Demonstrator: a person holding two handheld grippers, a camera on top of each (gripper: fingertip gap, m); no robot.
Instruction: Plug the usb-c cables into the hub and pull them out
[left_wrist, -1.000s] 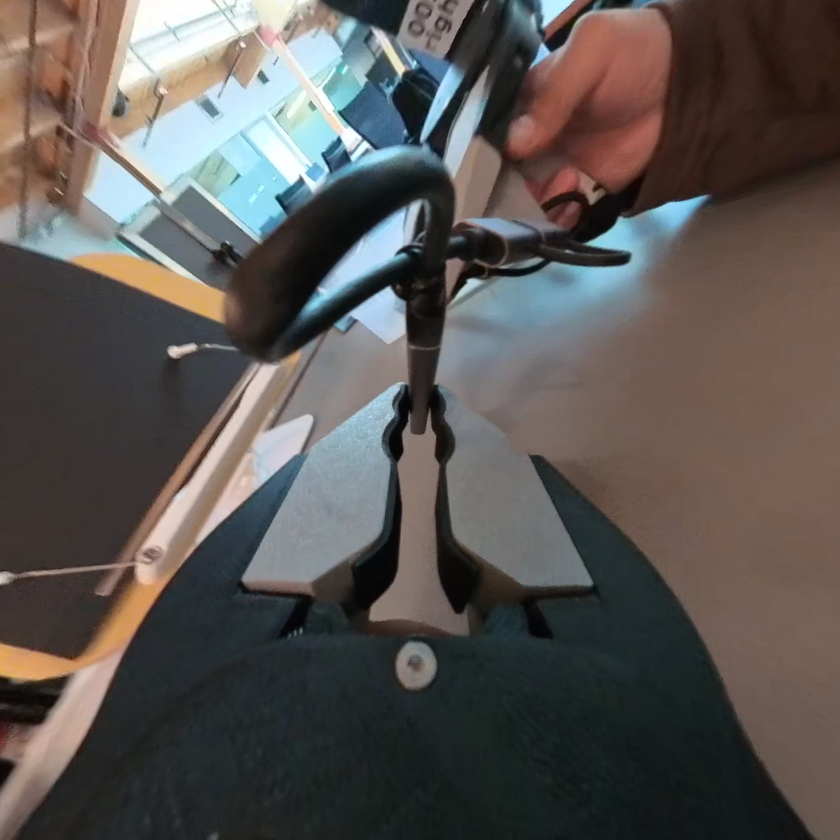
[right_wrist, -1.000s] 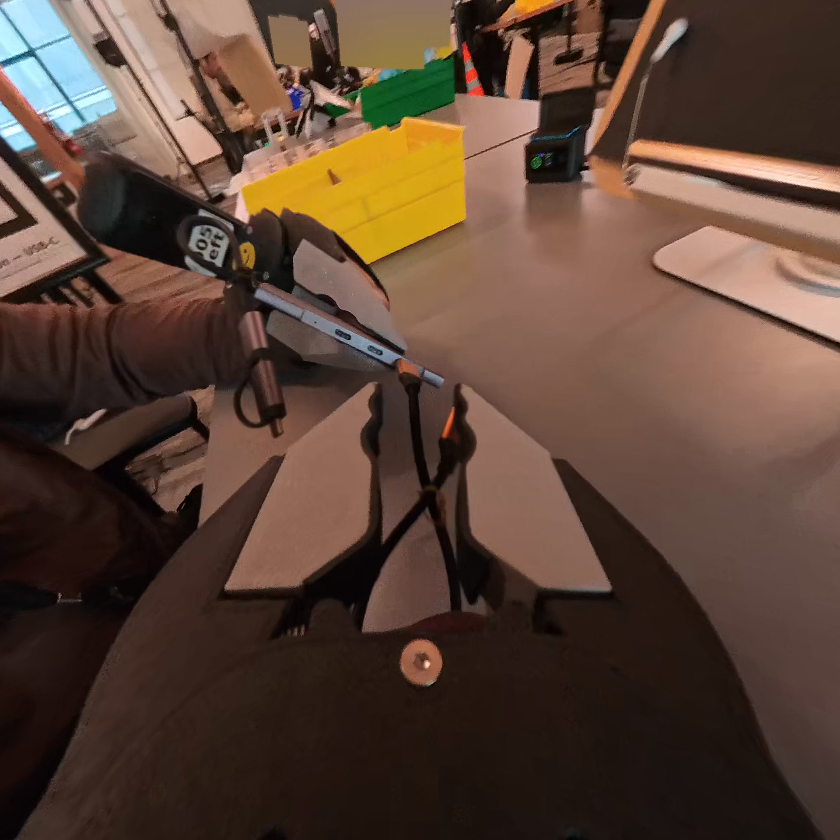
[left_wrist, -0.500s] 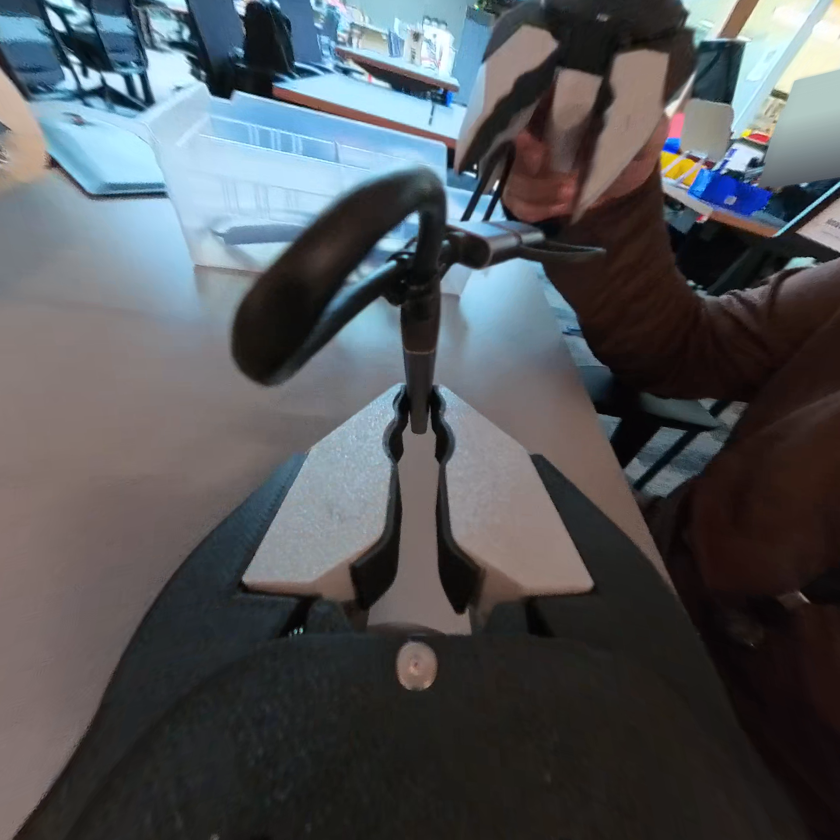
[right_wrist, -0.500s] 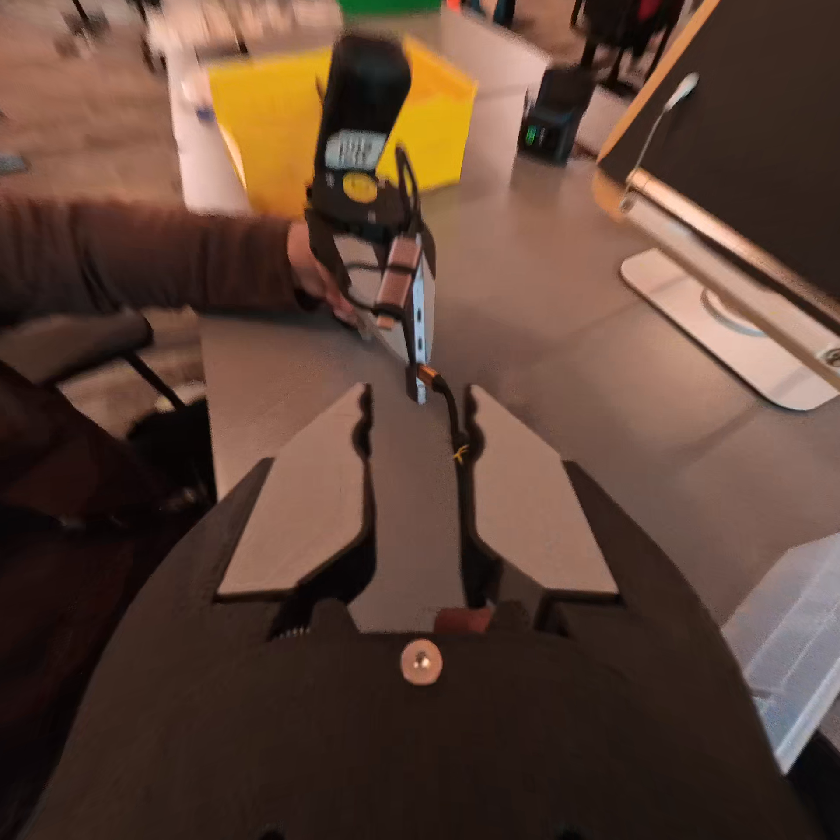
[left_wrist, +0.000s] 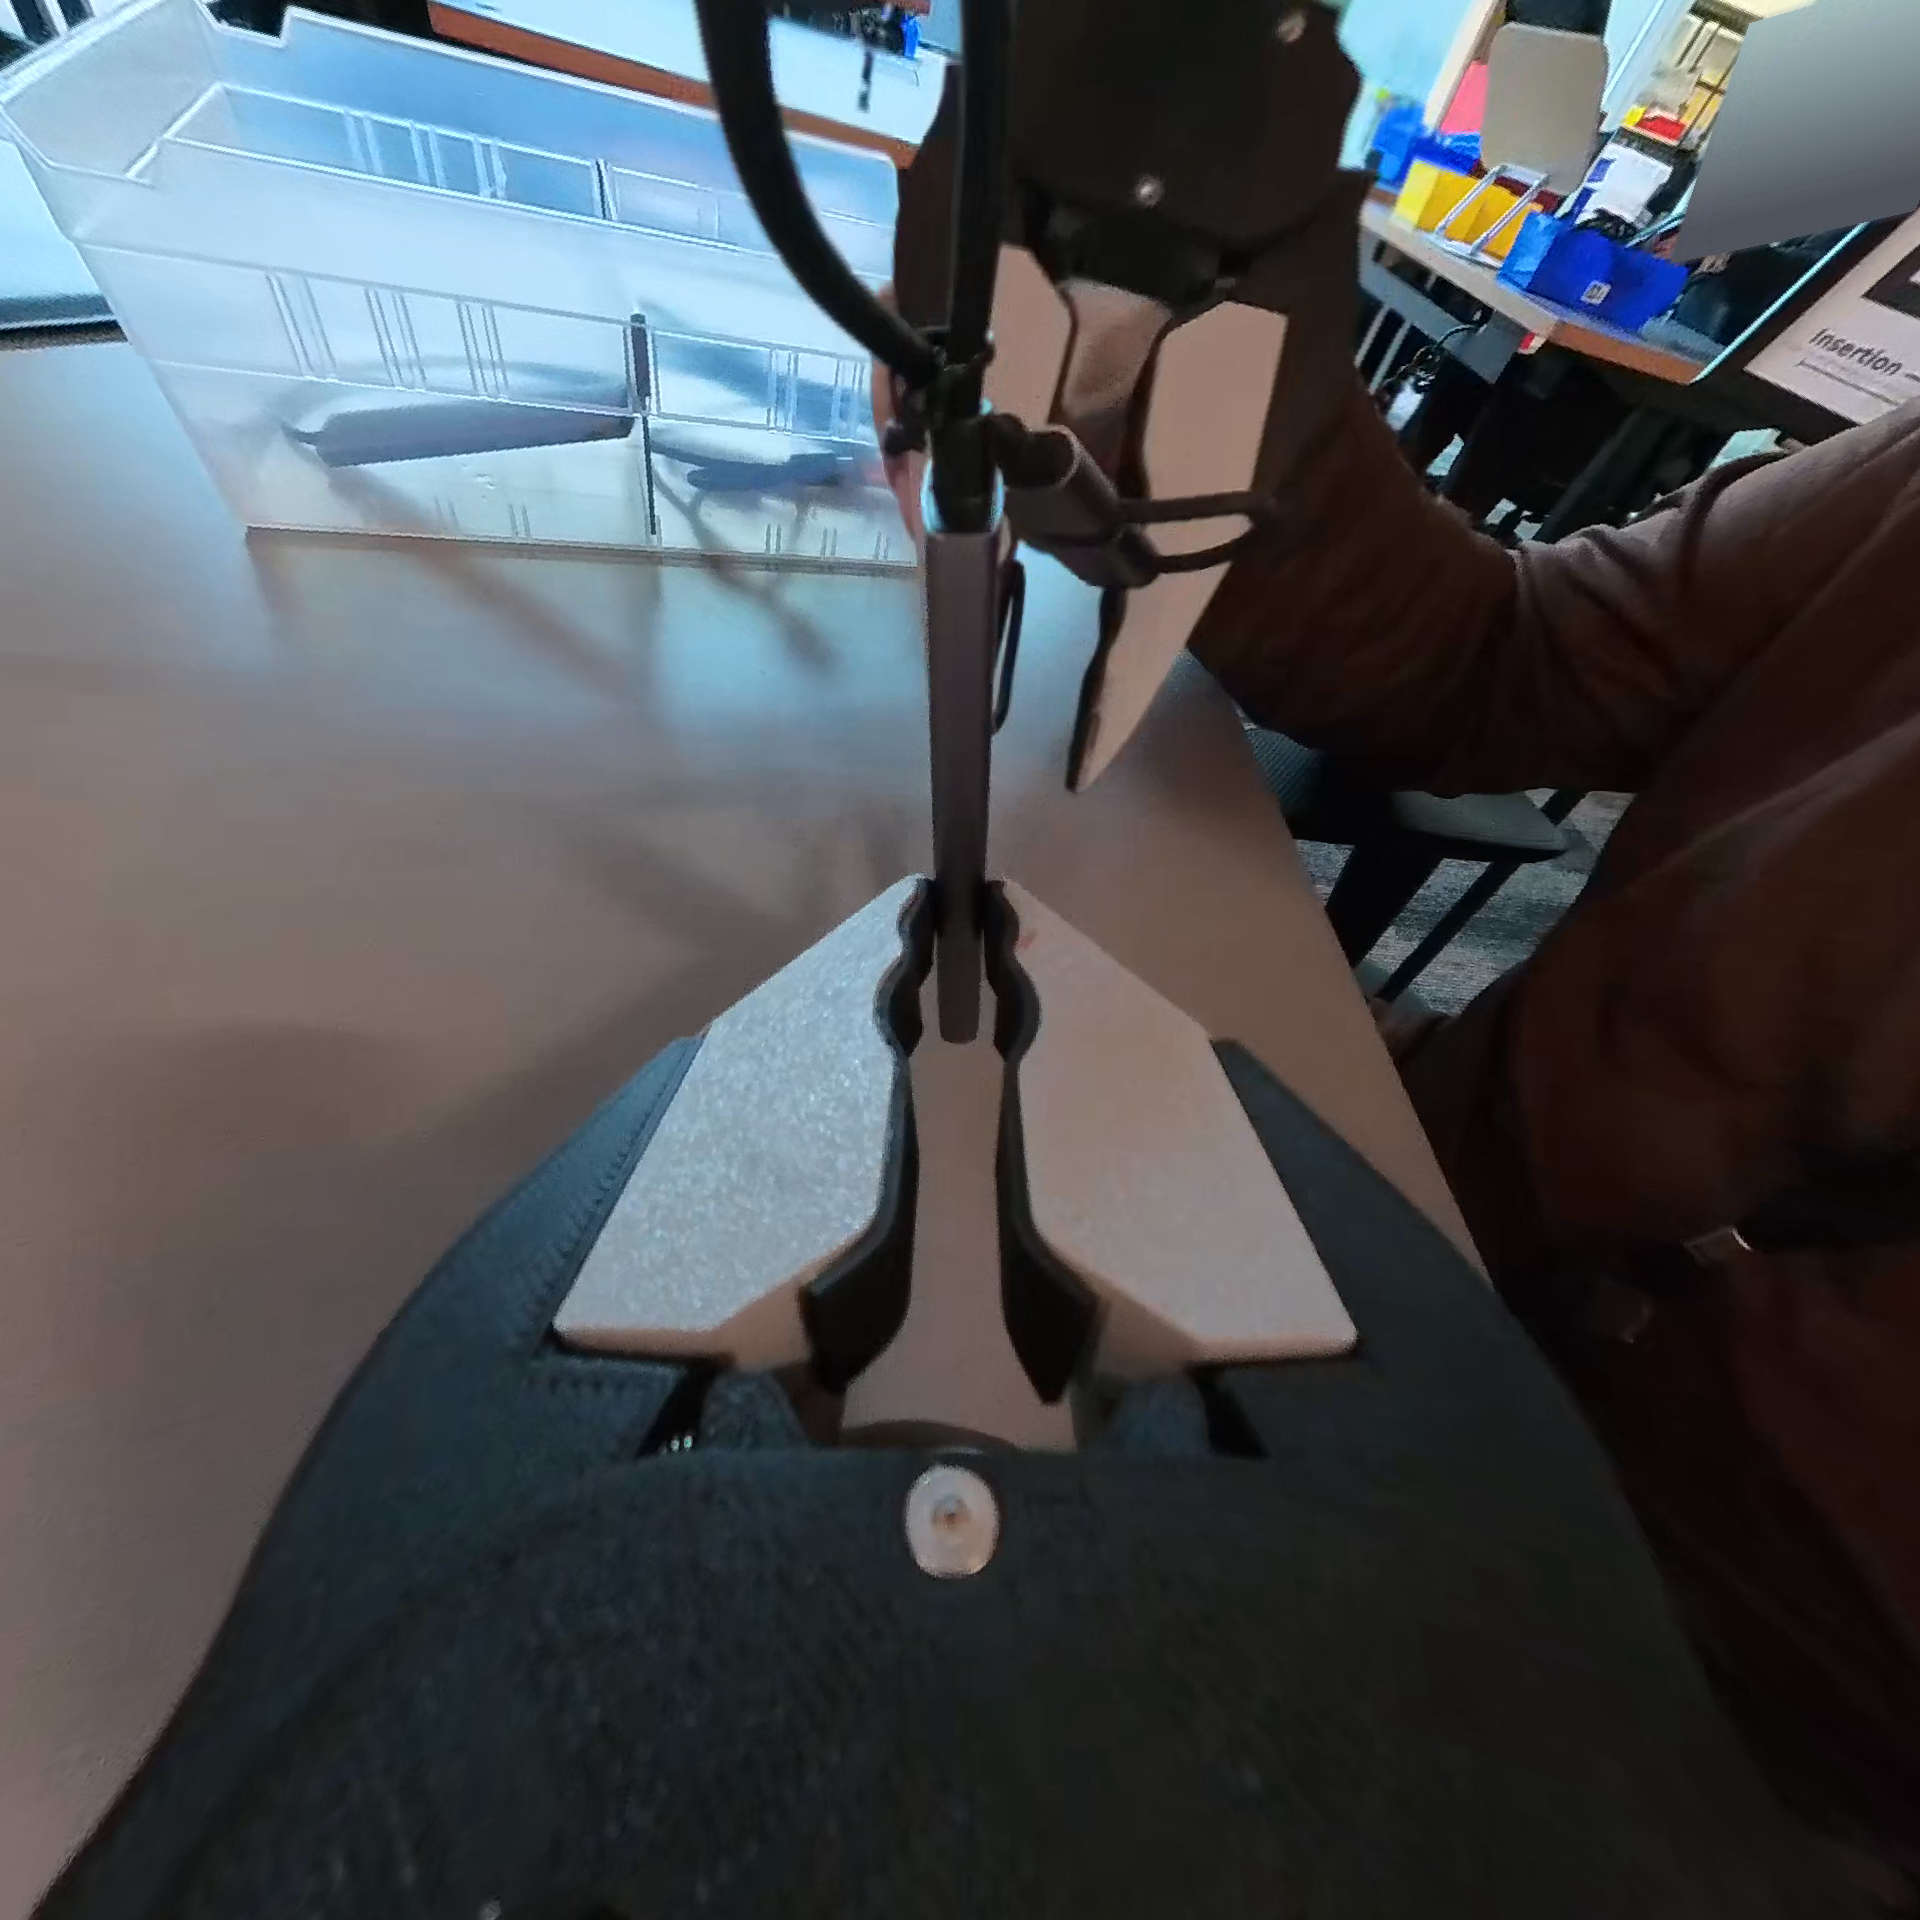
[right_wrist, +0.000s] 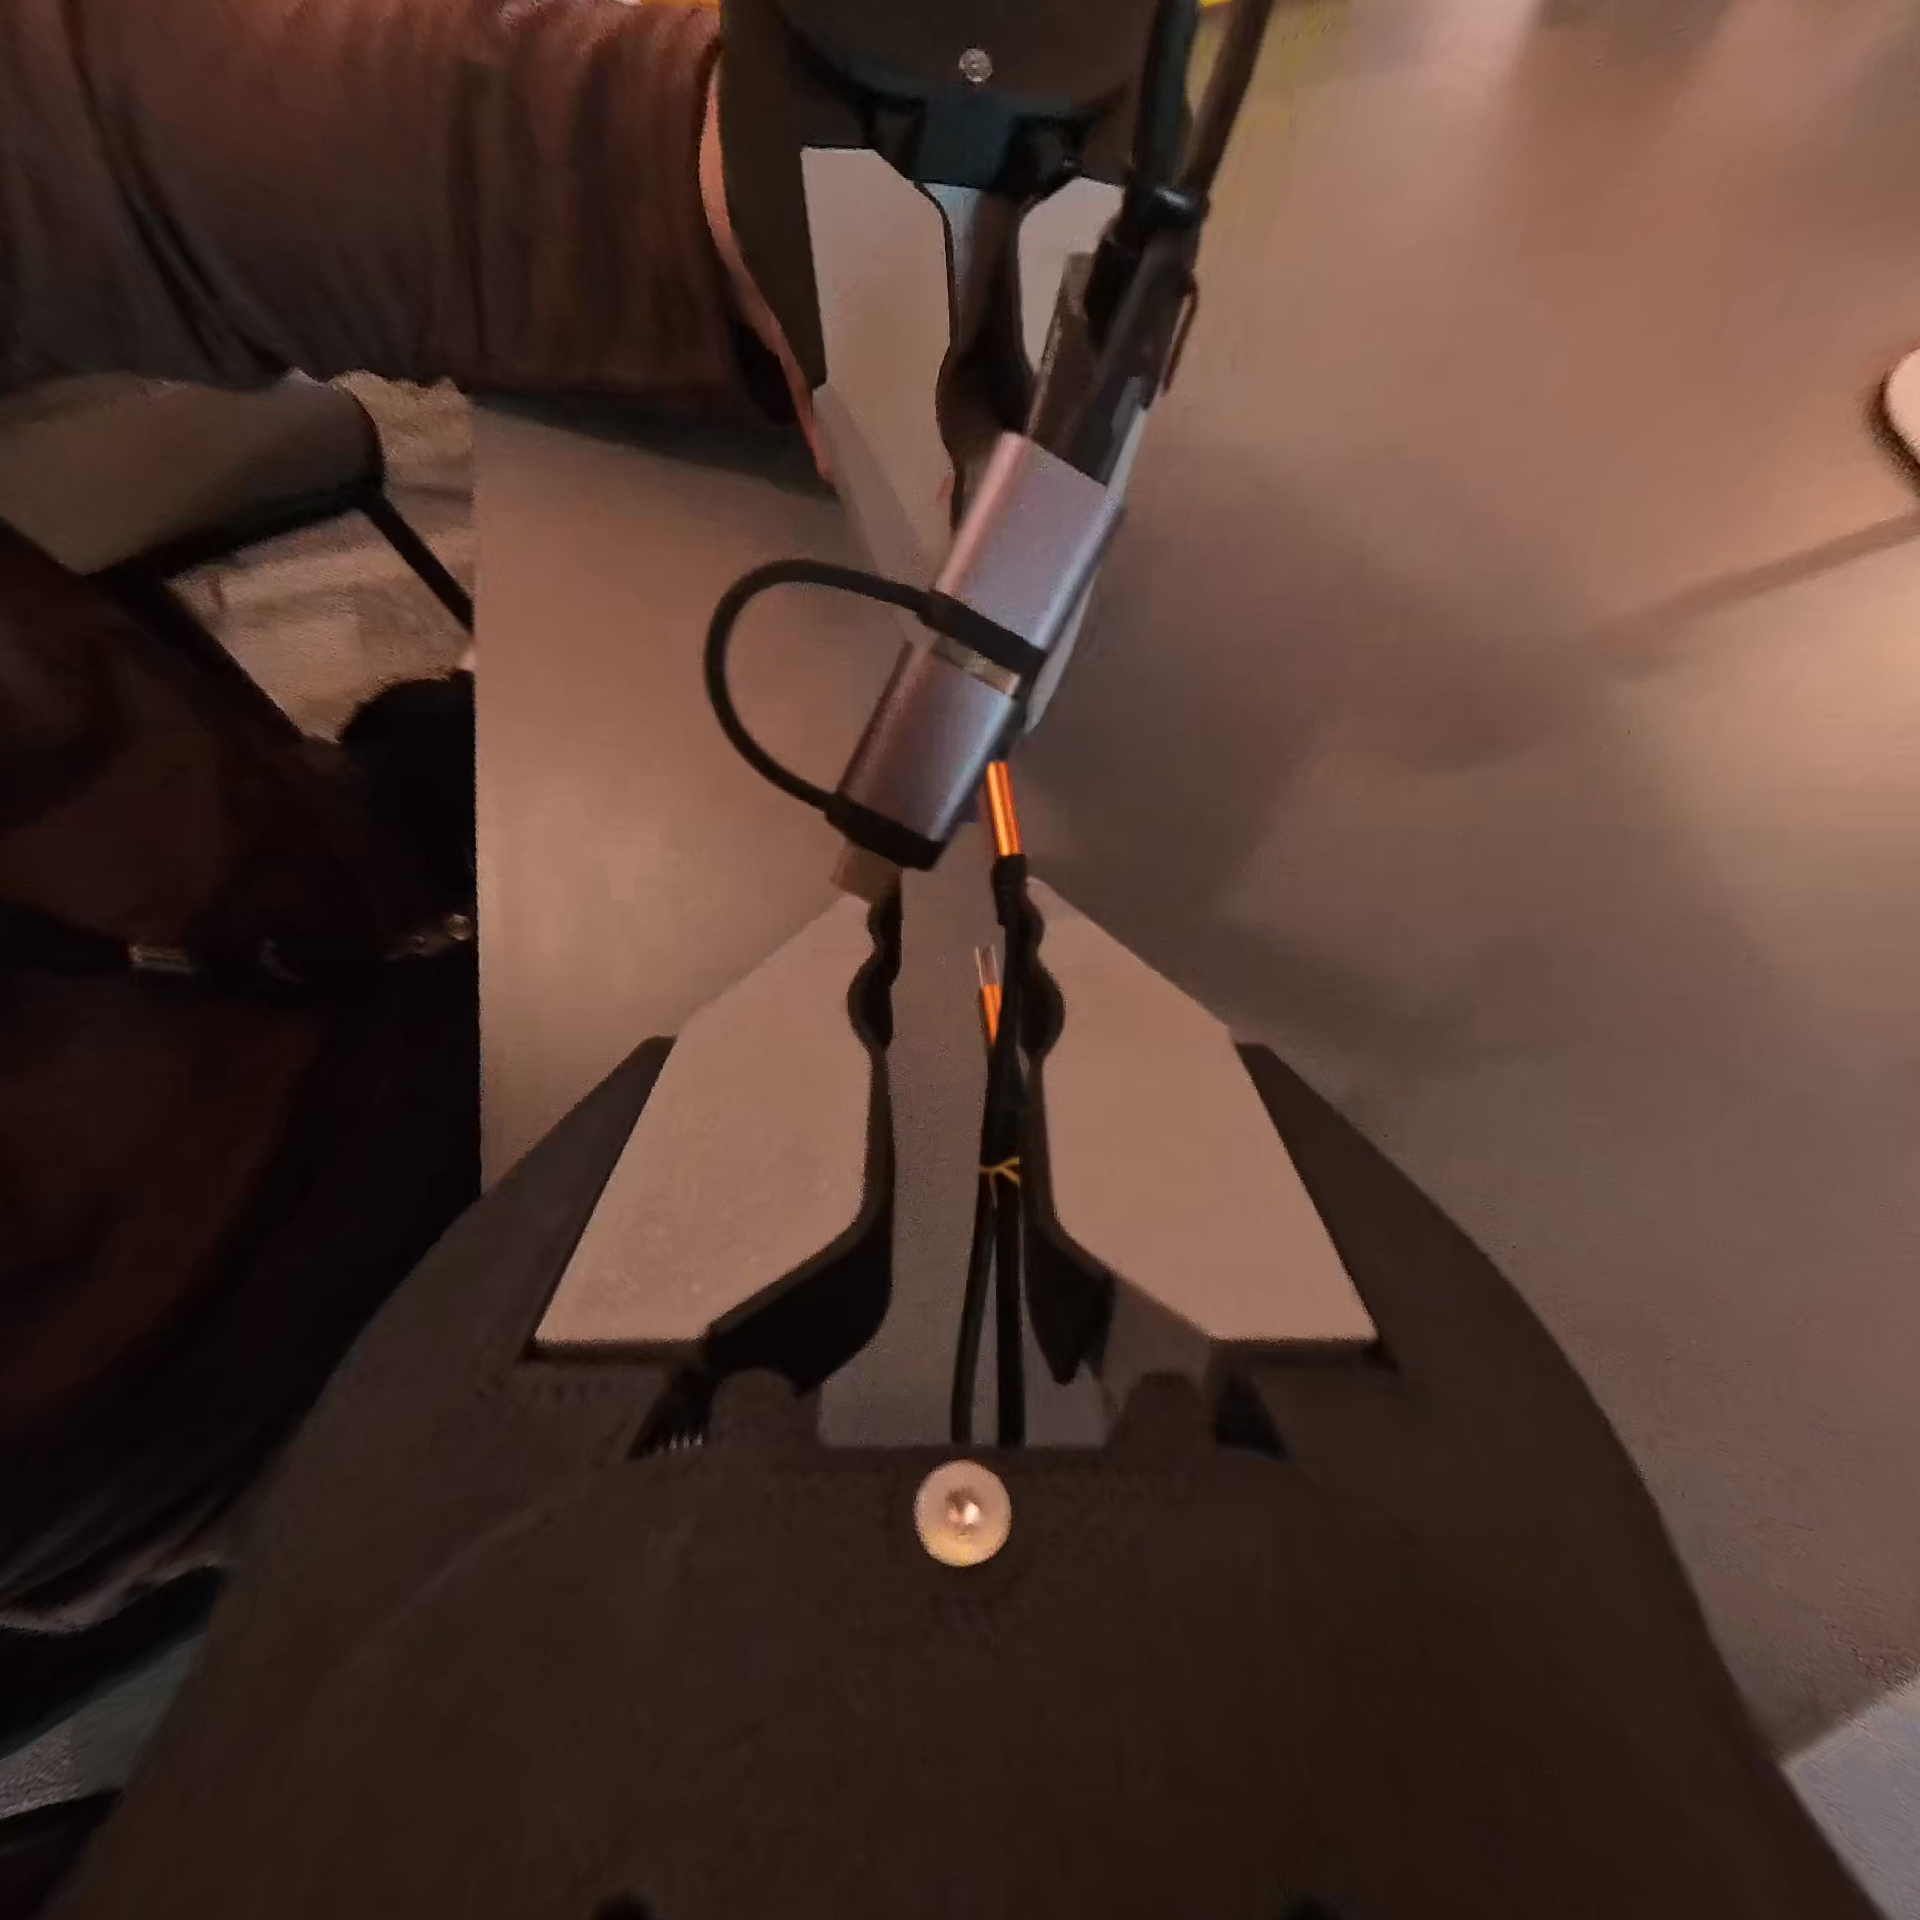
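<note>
- Since half a second ago the two claws have swung to face each other head on: in the right wrist view the hub, then held upright well ahead, now hangs just past the right claw's tips, and in the left wrist view the right claw has come down close beyond the hub.
- The left claw is clamped on the near end of the hub, which runs straight ahead from its tips, edge-on.
- The right claw has its jaws apart; an orange-ended usb-c cable runs up along its right finger and meets the hub's near end.
- A second orange plug lies loose between the right claw's fingers.
- A short black looped lead hangs off the hub's left side.
- Beyond the left claw, to its left, a clear plastic bin stands on the tabletop.
</note>
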